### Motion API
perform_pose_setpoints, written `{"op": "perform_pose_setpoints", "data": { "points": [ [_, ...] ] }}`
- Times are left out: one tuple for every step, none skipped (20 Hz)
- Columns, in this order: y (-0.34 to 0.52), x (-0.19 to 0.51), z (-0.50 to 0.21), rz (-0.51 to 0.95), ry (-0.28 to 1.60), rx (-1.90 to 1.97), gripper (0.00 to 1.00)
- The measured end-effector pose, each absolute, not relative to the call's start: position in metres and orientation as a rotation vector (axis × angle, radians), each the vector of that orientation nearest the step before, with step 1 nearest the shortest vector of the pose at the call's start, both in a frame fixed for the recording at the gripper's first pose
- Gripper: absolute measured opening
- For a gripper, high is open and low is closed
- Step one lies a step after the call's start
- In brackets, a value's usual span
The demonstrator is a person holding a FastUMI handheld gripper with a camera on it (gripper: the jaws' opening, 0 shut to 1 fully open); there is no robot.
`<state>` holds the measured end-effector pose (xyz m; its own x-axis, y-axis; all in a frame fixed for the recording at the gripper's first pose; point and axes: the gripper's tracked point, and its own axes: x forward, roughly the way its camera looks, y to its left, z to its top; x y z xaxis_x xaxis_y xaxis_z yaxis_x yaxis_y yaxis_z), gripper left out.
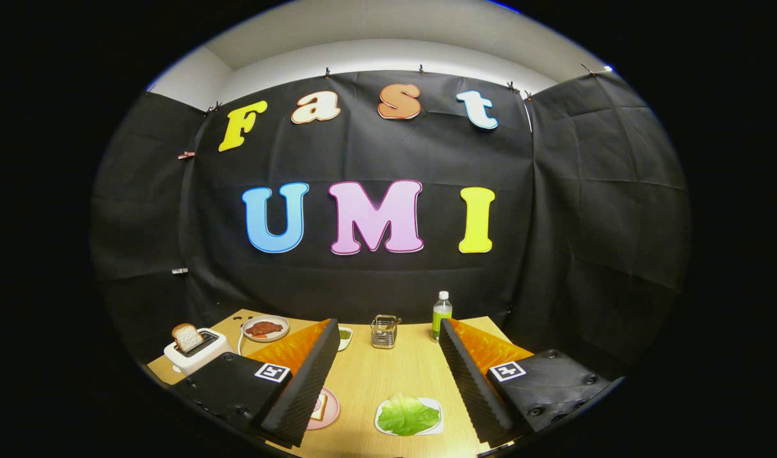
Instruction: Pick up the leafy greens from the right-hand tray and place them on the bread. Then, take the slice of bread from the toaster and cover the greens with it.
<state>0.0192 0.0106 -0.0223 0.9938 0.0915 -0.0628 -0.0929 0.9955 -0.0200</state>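
Leafy greens (407,414): one piece, lying flat on one white tray (434,404), low in the frame just right of centre, on the wooden table (388,375). The piece sits between the two fingers, closer to the right-hand one, untouched by either.

Gripper (385,375): fingers spread wide apart, nothing held between them. Both fingers hang above the table, one at lower left, one at lower right of the frame.

Bread, count two. One slice (321,407) lies on a pink plate (331,408) at lower left of centre, partly hidden behind the left finger. The second slice (187,336) stands upright in the slot of one white toaster (196,353) at the far left edge of the table, well apart from the greens.

Other items, one of each. A round plate (265,329) carrying something red sits just right of the toaster. A small dish (345,336) with something green in it peeks out beside the left fingertip. A small clear container (384,331) stands at the middle of the table's far side. A bottle (441,315) with greenish contents and a white cap stands upright to its right, near the right fingertip.
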Motion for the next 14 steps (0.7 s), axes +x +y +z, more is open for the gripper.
{"op": "perform_pose_setpoints", "data": {
  "points": [
    [0.01, 0.022, -0.028, 0.098, 0.076, -0.024, 0.97],
    [0.01, 0.024, -0.034, 0.103, 0.09, -0.025, 0.97],
    [0.009, 0.026, -0.041, 0.11, 0.106, -0.025, 0.98],
    [0.01, 0.028, -0.048, 0.116, 0.123, -0.025, 0.98],
    [0.009, 0.031, -0.057, 0.121, 0.141, -0.026, 0.98],
    [0.008, 0.033, -0.065, 0.122, 0.162, -0.027, 0.98],
    [0.007, 0.036, -0.075, 0.124, 0.185, -0.03, 0.98],
    [0.006, 0.038, -0.085, 0.128, 0.209, -0.031, 0.98],
    [0.005, 0.04, -0.096, 0.132, 0.234, -0.029, 0.98],
    [0.004, 0.043, -0.106, 0.138, 0.26, -0.024, 0.98],
    [0.003, 0.047, -0.118, 0.143, 0.284, -0.021, 0.98],
    [0.0, 0.051, -0.129, 0.145, 0.307, -0.022, 0.98],
    [-0.002, 0.055, -0.14, 0.149, 0.331, -0.022, 0.98],
    [-0.005, 0.059, -0.153, 0.153, 0.357, -0.022, 0.98]
  ]
}}
